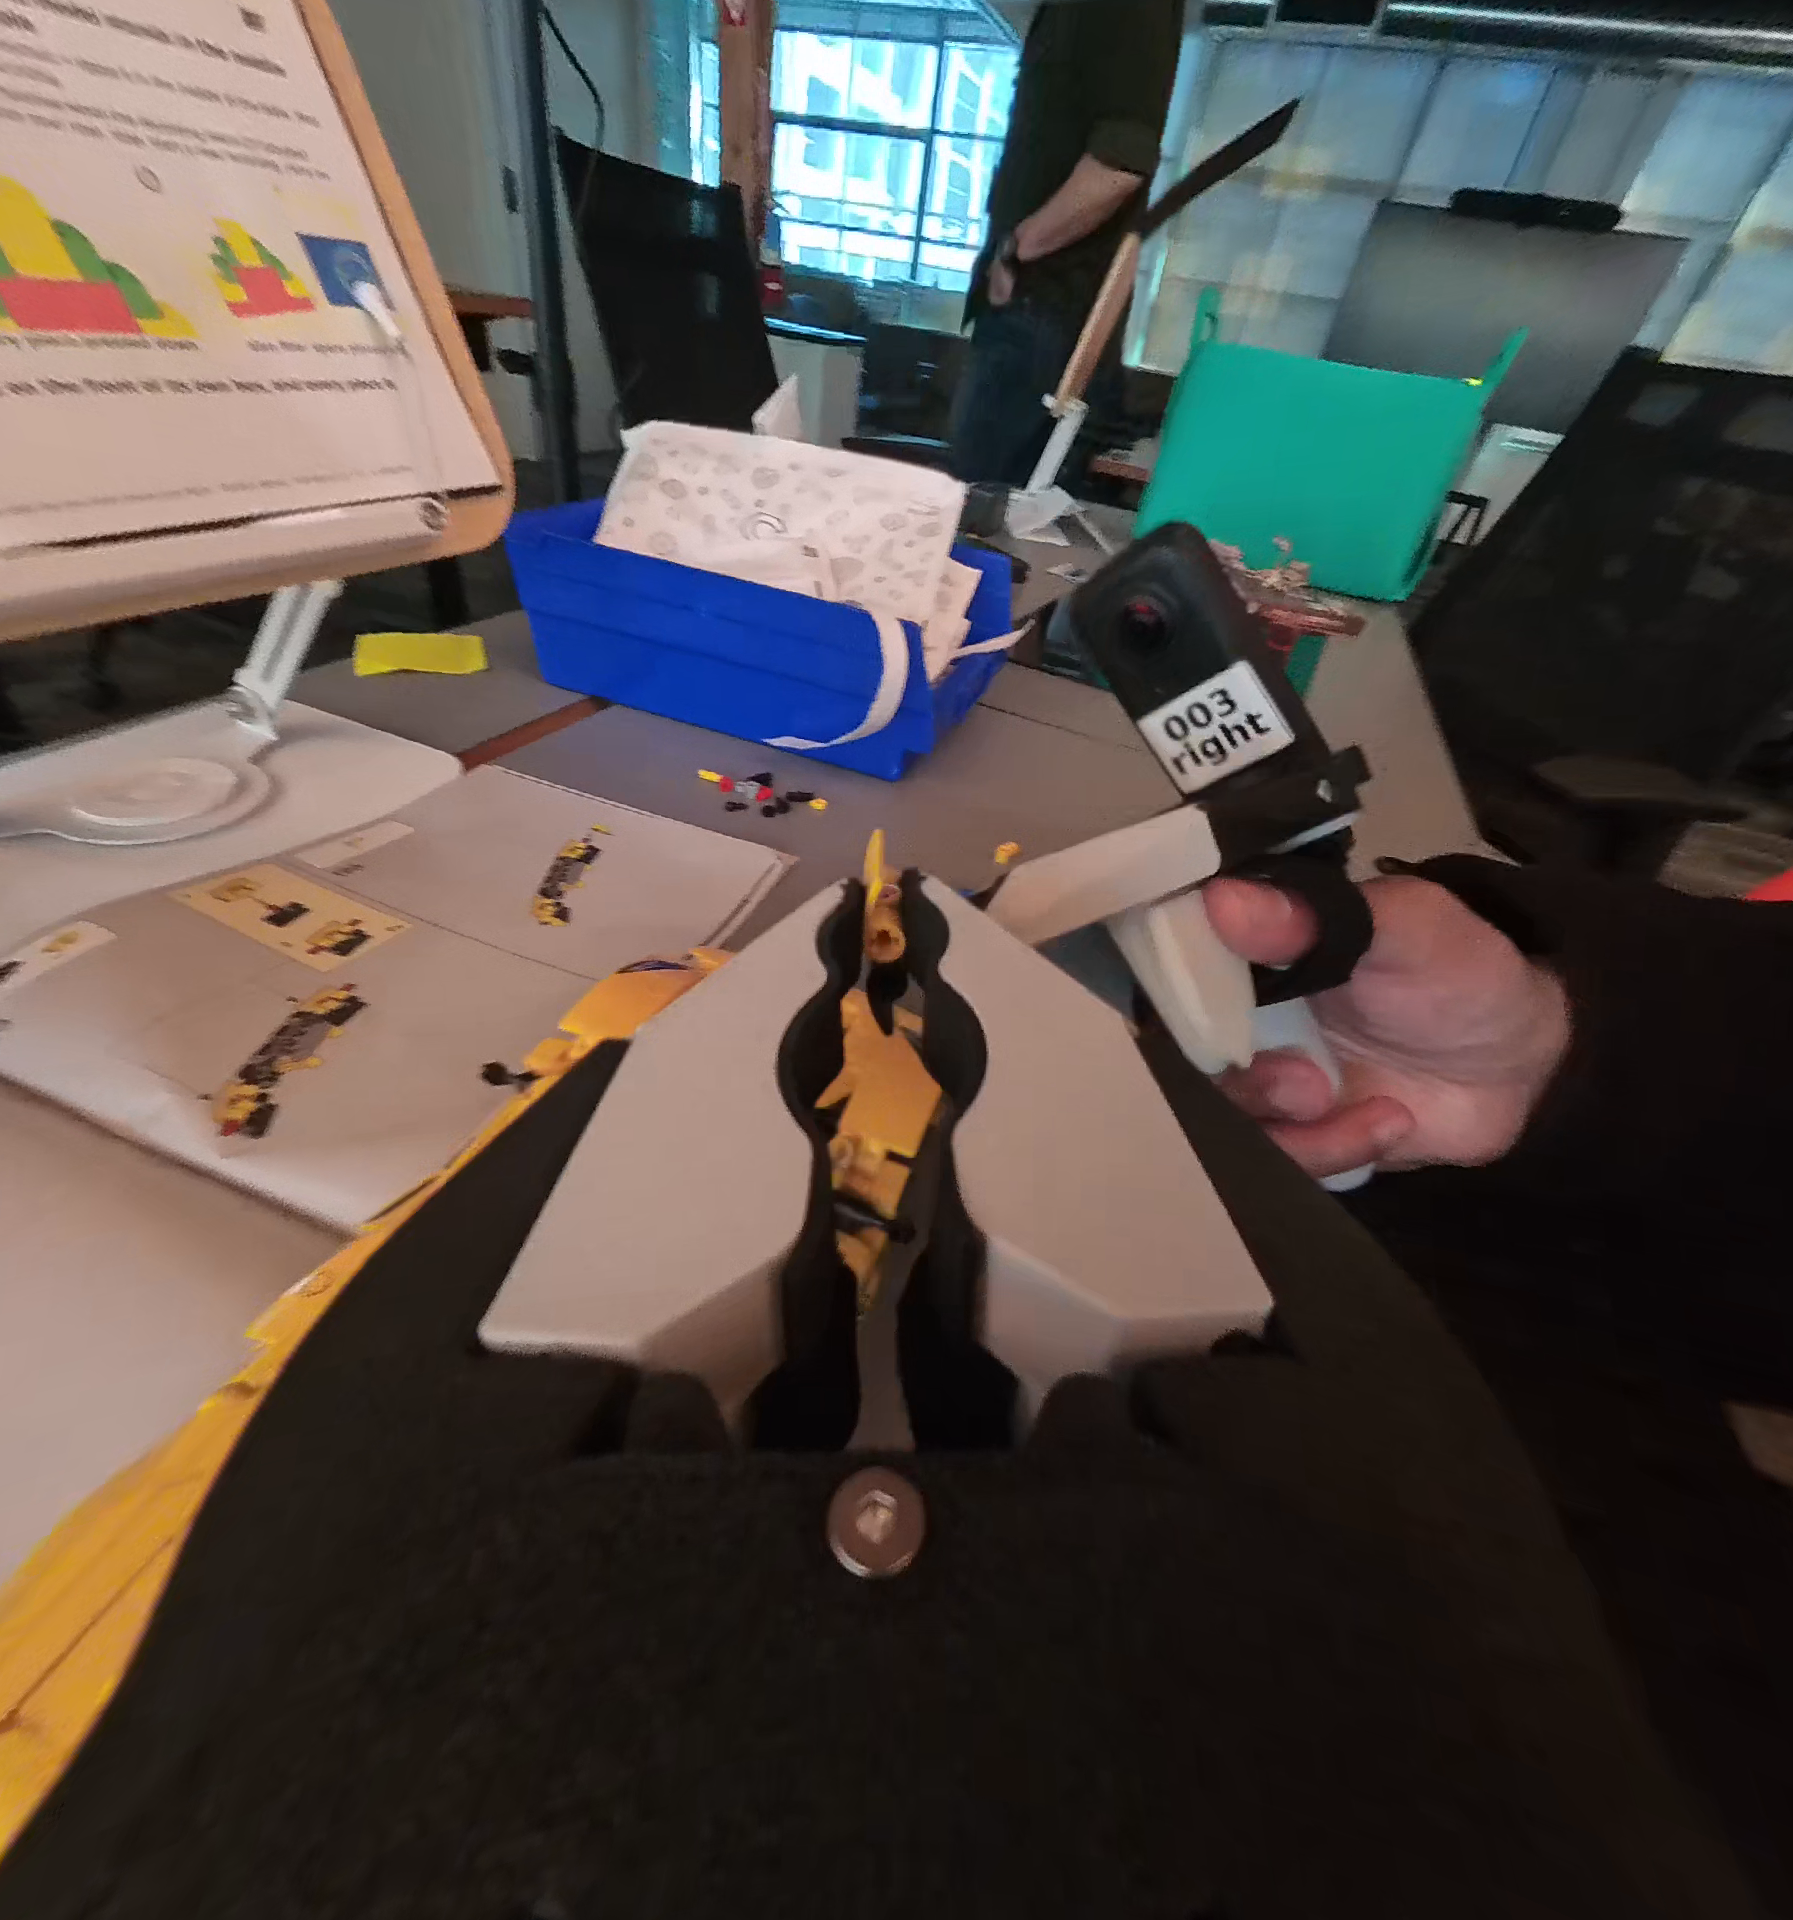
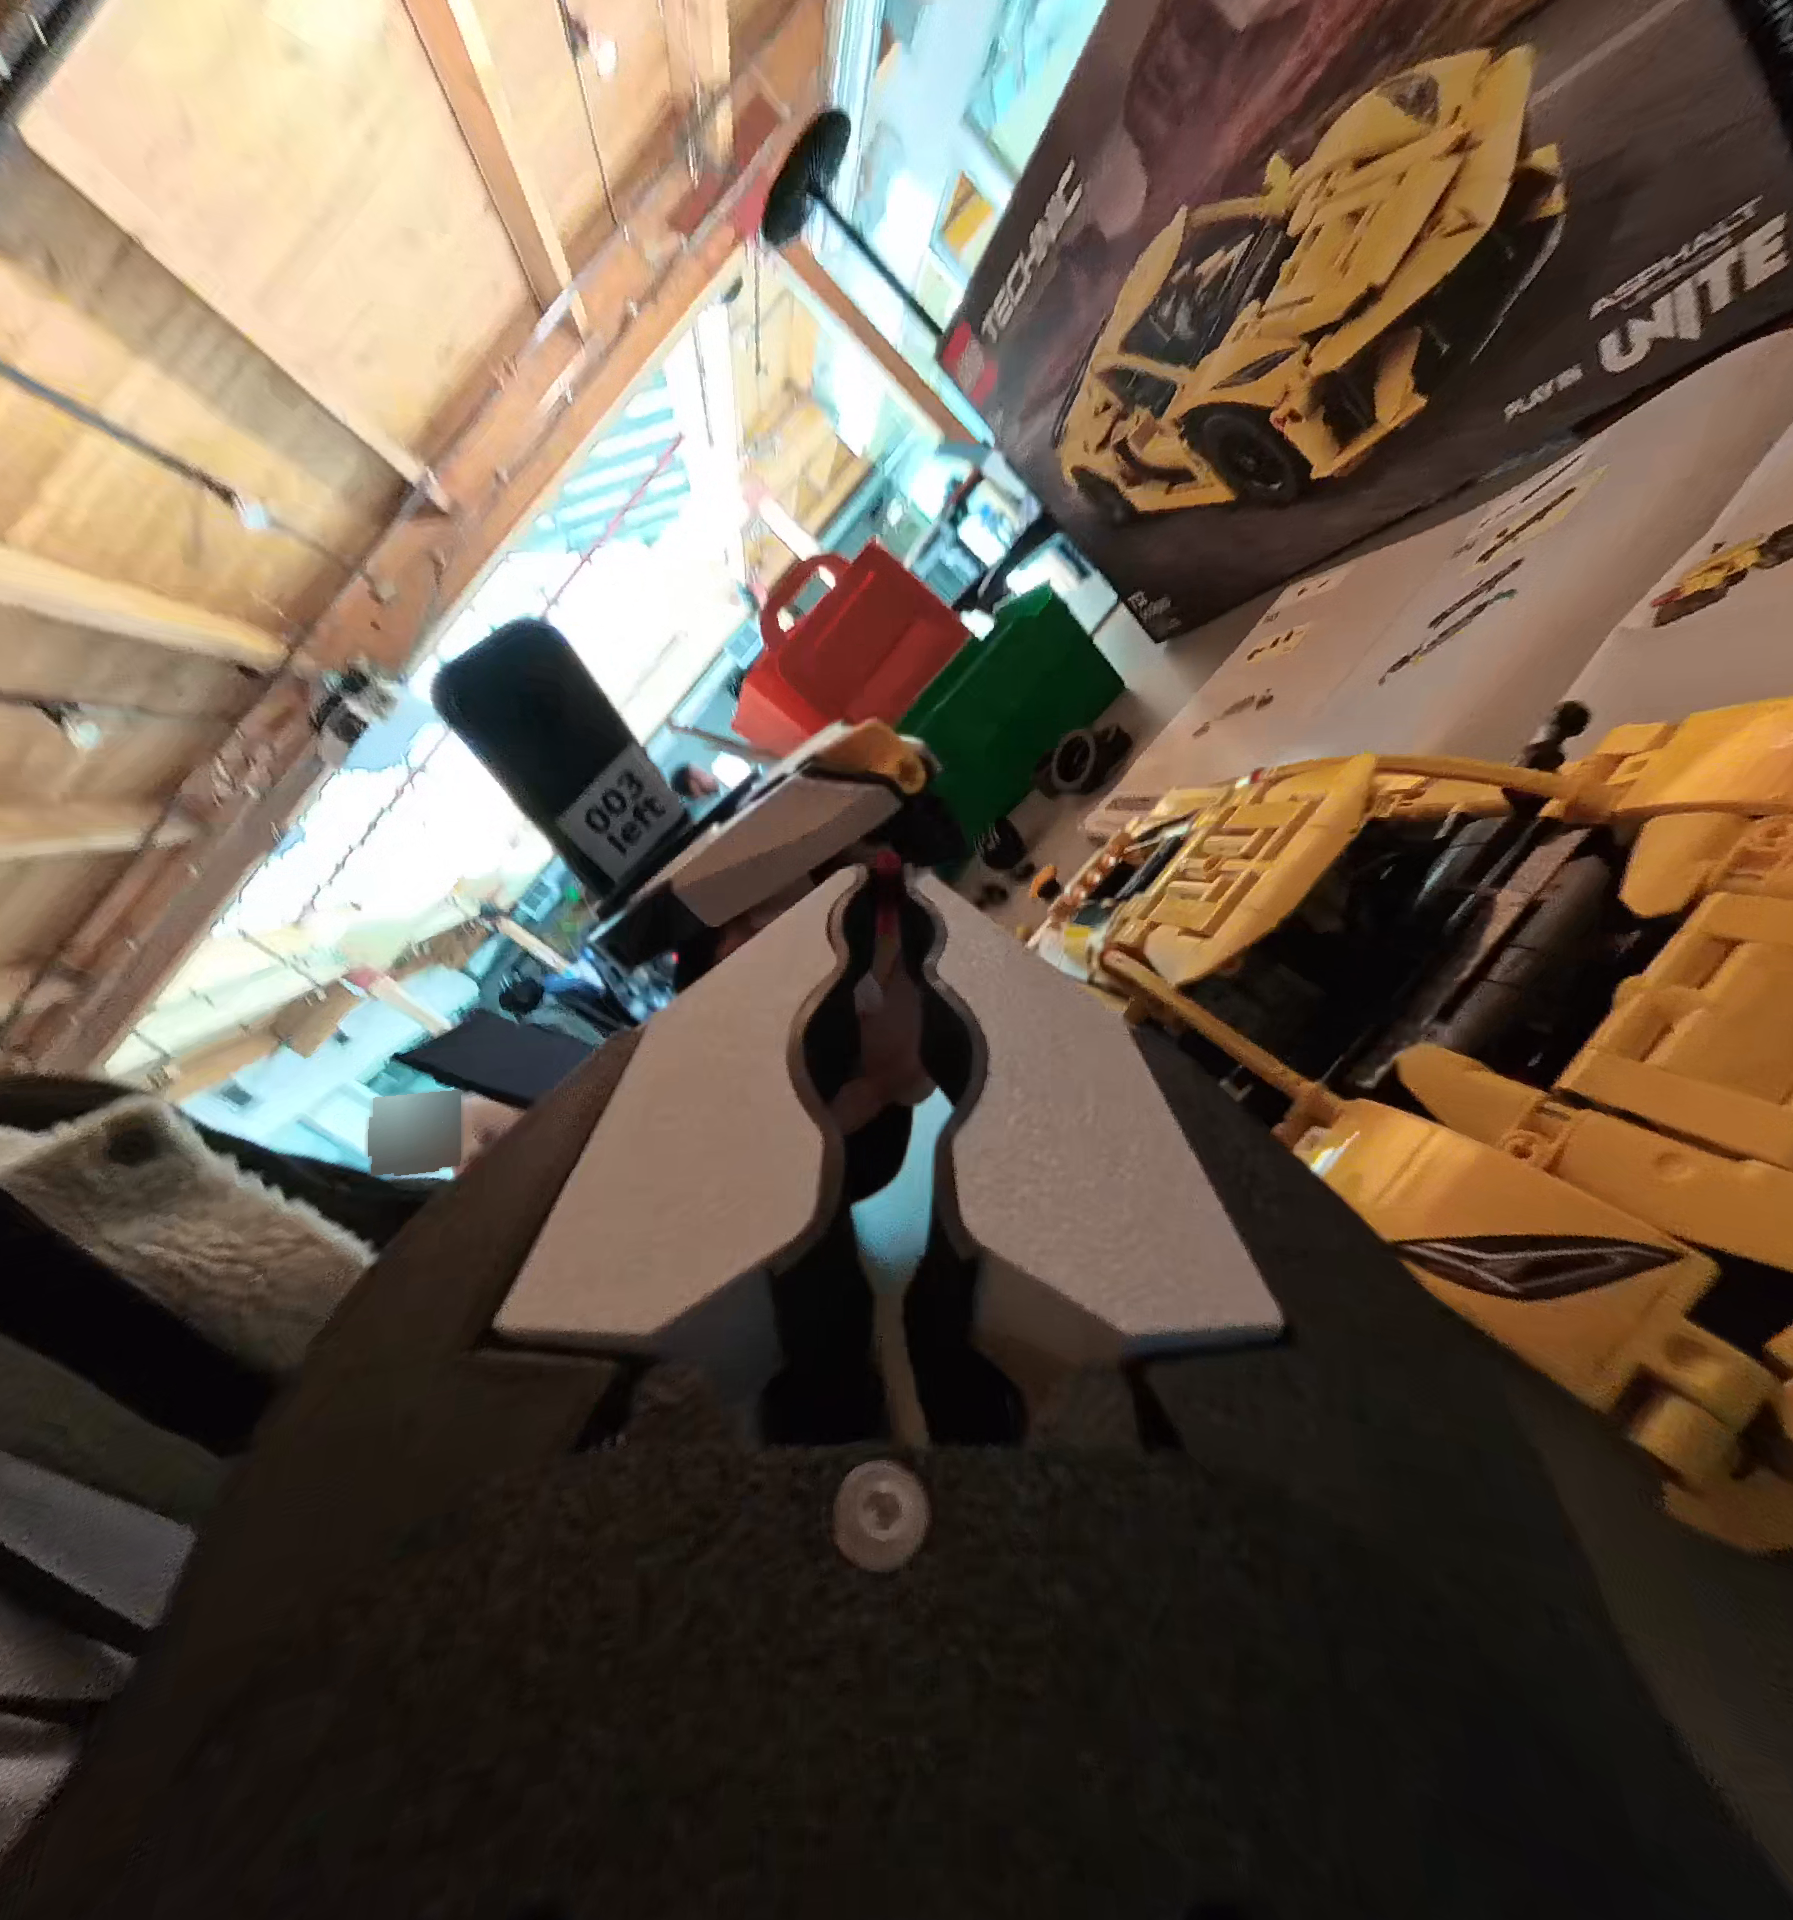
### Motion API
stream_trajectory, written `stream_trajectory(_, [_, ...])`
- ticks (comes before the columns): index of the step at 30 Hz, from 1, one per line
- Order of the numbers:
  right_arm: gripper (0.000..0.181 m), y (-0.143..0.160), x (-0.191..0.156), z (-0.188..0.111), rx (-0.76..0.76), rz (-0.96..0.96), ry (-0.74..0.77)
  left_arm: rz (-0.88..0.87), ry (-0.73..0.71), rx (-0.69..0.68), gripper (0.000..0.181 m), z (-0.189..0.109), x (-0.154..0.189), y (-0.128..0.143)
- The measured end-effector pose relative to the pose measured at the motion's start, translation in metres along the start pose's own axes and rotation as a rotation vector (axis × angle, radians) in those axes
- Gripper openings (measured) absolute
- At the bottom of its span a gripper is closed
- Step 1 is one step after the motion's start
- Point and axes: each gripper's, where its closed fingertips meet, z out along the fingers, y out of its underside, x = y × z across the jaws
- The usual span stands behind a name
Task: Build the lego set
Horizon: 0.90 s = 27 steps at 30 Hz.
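Observation:
My left gripper [image 1: 884, 896] is shut on a small yellow lego piece [image 1: 886, 925] and holds it above the yellow lego car [image 1: 653, 987], most of which is hidden under the fingers. In the right wrist view the car [image 2: 1494, 997] lies on the table at the right. My right gripper [image 2: 884, 883] is shut on a small red-tipped pin [image 2: 884, 868], close to the left gripper [image 2: 850, 800] and its yellow piece [image 2: 887, 750]. In the left wrist view a hand holds the right gripper [image 1: 1006, 878] just right of my left fingertips.
An open instruction booklet [image 1: 372, 935] lies left of the car. Behind it are loose small pieces [image 1: 762, 792], a blue bin [image 1: 726, 665] with paper bags, and a sheet on a stand [image 1: 144, 312]. The set's box [image 2: 1391, 312], tyres [image 2: 1089, 758] and red and green bags [image 2: 933, 665] stand farther off. My left and right fingertips are right by each other.

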Motion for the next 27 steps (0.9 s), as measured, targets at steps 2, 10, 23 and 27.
stream_trajectory(2, [0.002,-0.013,0.004,-0.007,0.076,0.035,-0.009,0.001,-0.007,-0.009,0.007,-0.002,-0.004,0.001])
stream_trajectory(10, [0.002,-0.018,0.009,-0.007,0.104,0.054,-0.001,0.046,0.070,-0.064,0.007,0.008,0.017,0.014])
stream_trajectory(23, [0.002,-0.009,0.008,-0.006,0.050,0.008,0.005,0.022,0.022,-0.051,0.006,0.004,0.002,0.012])
stream_trajectory(27, [0.002,-0.009,0.008,-0.006,0.049,0.031,-0.012,0.028,0.020,-0.047,0.006,0.004,0.002,0.012])
